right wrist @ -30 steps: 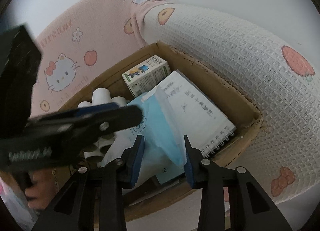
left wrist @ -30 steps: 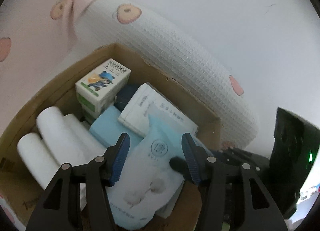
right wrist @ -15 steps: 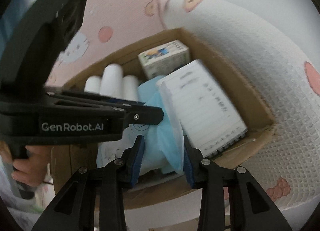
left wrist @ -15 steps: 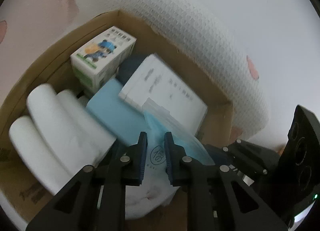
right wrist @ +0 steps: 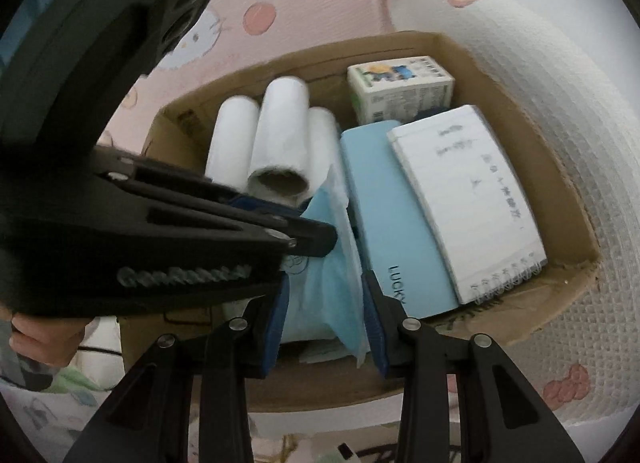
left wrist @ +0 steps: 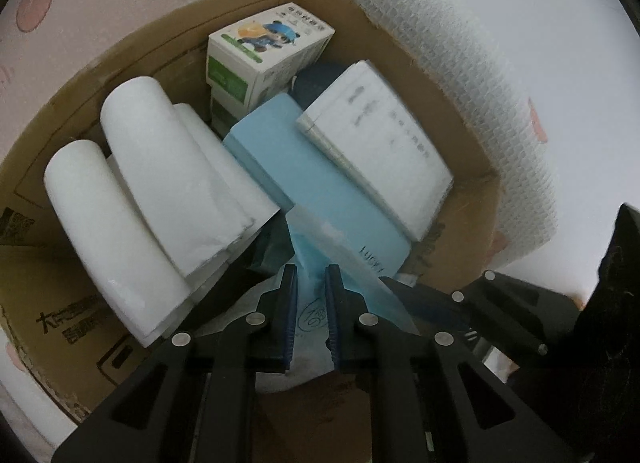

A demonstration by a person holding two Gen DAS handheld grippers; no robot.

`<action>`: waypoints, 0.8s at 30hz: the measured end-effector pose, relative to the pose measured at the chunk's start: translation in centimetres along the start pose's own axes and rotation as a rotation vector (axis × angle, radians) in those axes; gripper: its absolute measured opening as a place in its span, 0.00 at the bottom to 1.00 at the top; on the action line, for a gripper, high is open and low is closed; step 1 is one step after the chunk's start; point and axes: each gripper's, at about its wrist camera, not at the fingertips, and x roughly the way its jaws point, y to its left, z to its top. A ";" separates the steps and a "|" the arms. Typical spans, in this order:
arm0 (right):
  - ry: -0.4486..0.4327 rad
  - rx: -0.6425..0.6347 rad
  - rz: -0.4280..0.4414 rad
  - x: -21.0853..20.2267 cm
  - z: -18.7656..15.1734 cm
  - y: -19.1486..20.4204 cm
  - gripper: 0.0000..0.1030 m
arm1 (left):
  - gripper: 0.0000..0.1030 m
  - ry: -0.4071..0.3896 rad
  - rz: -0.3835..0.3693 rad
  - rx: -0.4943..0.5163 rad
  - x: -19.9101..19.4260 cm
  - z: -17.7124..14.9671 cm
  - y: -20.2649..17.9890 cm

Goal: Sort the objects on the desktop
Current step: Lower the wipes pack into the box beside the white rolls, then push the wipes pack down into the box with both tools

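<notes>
Both grippers clamp the blue-and-white wipes pack (right wrist: 320, 283) at the near end of the cardboard box (right wrist: 576, 191): left hand-held gripper (left wrist: 311, 315) nearly closed on its top seam, right hand-held gripper (right wrist: 325, 319) wider, around its body. Beside the pack lie white rolls (right wrist: 276, 143), a light-blue case (right wrist: 384, 223) and a spiral notebook (right wrist: 472, 199).

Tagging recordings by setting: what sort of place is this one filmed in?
Most likely a home, perhaps a bedroom, though little of the room shows. A cardboard box of household odds and ends sits against pink cartoon-cat print fabric and a white waffle-weave blanket, which look like bedding.
</notes>
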 end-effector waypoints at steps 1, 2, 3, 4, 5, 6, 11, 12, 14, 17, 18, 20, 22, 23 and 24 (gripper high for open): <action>0.018 -0.017 -0.003 0.3 0.1 0.4 0.33 | 0.14 0.006 0.010 0.002 0.1 -0.1 0.2; 0.032 -0.025 0.001 0.6 0.2 0.6 0.33 | 0.14 0.014 0.017 0.003 0.2 -0.2 0.4; 0.049 -0.028 0.010 1.0 0.4 0.7 0.33 | 0.14 0.026 0.019 -0.001 0.4 -0.3 0.7; 0.069 -0.031 0.022 1.4 0.5 0.9 0.33 | 0.14 0.039 0.018 -0.009 0.6 -0.3 1.1; 0.085 -0.037 0.028 1.8 0.7 1.0 0.33 | 0.14 0.051 0.013 -0.020 0.8 -0.4 1.6; 0.104 -0.042 0.032 2.2 0.8 1.2 0.33 | 0.14 0.059 0.009 -0.026 1.0 -0.4 2.0; 0.178 -0.054 0.046 3.5 1.4 1.3 0.33 | 0.13 0.068 0.002 -0.030 1.2 -0.6 2.8; 0.185 -0.046 0.054 3.5 1.6 1.1 0.33 | 0.13 0.069 0.003 -0.029 1.2 -0.6 2.7; 0.193 -0.042 0.067 3.3 1.8 0.8 0.33 | 0.13 0.067 0.007 -0.017 1.1 -0.6 2.6; 0.206 -0.077 0.098 2.4 2.1 0.2 0.33 | 0.17 0.055 0.016 0.017 0.7 -0.4 2.3; 0.203 -0.079 0.105 2.0 2.3 -0.1 0.33 | 0.20 0.051 0.015 0.027 0.5 -0.5 2.2; 0.196 -0.078 0.099 1.3 2.5 -0.6 0.33 | 0.27 0.042 0.012 0.053 0.1 -0.7 1.8; 0.198 -0.080 0.088 0.7 2.6 -1.0 0.33 | 0.36 0.021 0.006 0.068 -0.7 -0.9 1.5; 0.200 -0.077 0.076 0.4 2.7 -1.3 0.33 | 0.41 0.013 0.002 0.072 -1.1 -1.0 1.4; 0.200 -0.078 0.064 0.1 2.7 -1.6 0.33 | 0.47 0.003 0.004 0.078 -1.5 -1.1 1.4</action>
